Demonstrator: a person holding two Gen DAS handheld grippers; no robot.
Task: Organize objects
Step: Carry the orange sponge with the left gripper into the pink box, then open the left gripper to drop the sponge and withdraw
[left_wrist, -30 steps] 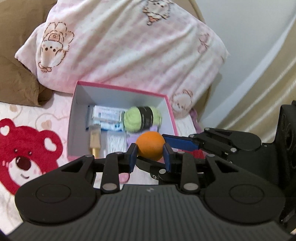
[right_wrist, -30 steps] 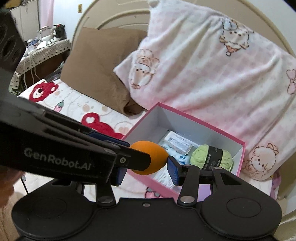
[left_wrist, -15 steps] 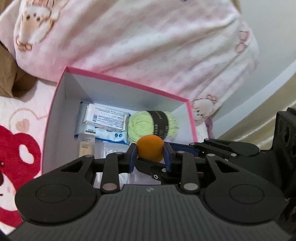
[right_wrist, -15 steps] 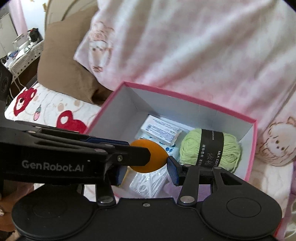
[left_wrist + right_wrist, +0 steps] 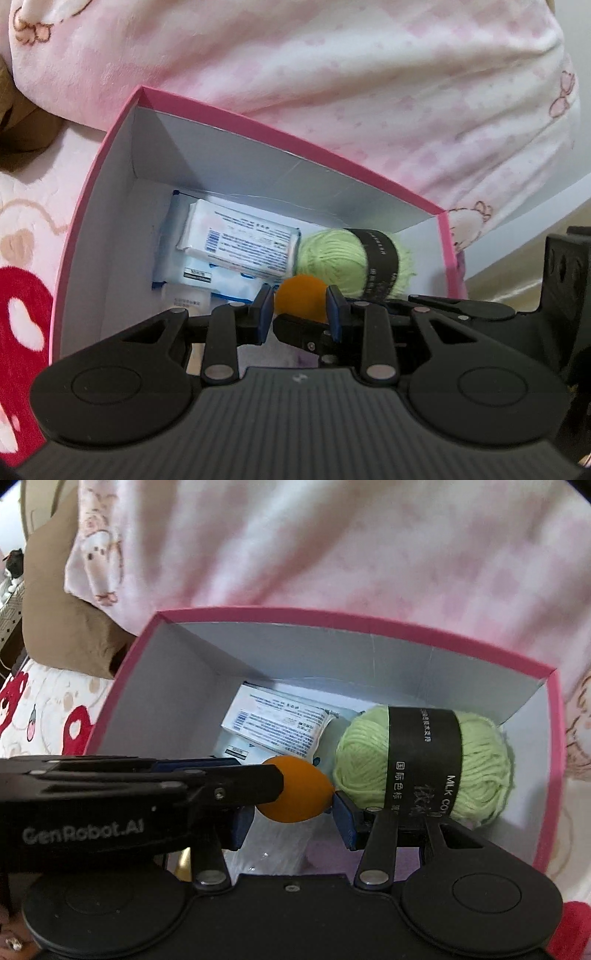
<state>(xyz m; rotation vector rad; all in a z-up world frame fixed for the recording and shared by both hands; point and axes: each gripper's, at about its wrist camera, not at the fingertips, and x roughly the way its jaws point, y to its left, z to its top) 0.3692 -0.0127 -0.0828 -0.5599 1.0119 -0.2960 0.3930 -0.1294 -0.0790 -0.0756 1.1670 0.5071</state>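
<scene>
Orange egg-shaped sponge (image 5: 295, 794) sat pinched between both tools above the open pink box (image 5: 354, 622), beside green yarn (image 5: 424, 760) and white packets (image 5: 273, 723) inside. Left gripper (image 5: 300, 308) clenched on it across its width; right gripper (image 5: 291, 812) closed on it too. Pink pillow (image 5: 295, 74) lay behind the box.

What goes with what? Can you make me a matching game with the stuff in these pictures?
Things:
1. ball
2. yarn
3. box
4. pillow

Matches:
A. pink rim, open on the bed
B. orange, squeezed between claw fingers
C. behind the box, cartoon animals printed on it
D. green, inside the box, black label around it

Pairs: 1-B, 2-D, 3-A, 4-C
</scene>
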